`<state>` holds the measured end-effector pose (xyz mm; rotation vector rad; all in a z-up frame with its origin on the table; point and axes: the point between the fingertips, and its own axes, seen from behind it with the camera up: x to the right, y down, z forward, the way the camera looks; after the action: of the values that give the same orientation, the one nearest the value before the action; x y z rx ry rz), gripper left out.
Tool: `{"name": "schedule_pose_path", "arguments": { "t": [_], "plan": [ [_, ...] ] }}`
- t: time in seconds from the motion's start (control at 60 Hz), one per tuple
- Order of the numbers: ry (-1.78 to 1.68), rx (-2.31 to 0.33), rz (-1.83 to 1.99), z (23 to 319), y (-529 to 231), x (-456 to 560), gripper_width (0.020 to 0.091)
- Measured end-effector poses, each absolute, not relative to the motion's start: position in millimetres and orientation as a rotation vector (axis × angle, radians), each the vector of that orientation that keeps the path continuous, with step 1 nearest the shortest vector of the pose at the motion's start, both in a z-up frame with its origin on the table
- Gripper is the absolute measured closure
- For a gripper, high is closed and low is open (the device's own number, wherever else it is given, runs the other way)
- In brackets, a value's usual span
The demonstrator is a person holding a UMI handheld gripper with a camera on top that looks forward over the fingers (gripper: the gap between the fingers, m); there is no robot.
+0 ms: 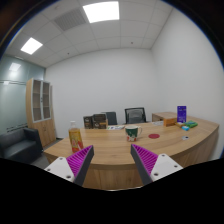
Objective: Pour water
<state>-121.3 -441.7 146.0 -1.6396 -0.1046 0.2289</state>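
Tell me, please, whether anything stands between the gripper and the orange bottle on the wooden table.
Nothing visible does. The gripper is open, empty, and hangs short of the wooden table. The orange bottle stands just beyond its left finger, with only bare tabletop before it. The purple container stands far off to the right.

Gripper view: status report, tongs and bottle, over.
Tongs open, empty, above the table edge. Orange bottle ahead, beyond left finger, untouched. Path to it looks unobstructed.
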Motion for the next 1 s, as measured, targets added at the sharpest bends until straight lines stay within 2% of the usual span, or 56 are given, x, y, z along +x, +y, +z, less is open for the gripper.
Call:
{"name": "schedule_pose_path", "arguments": {
  "t": [0.25,0.4,0.8,1.0],
  "plan": [
    [-0.213,-1.648,0.244,141.1,-420.6,-157.6,0.0269],
    [-0.268,-1.636,0.293,137.6,-394.7,-217.0,0.0268],
    [-0.293,-1.726,0.271,87.5,-250.5,-368.4,0.0269],
    [-0.231,-1.718,0.222,82.8,-206.3,-393.9,0.0269]
  ]
}}
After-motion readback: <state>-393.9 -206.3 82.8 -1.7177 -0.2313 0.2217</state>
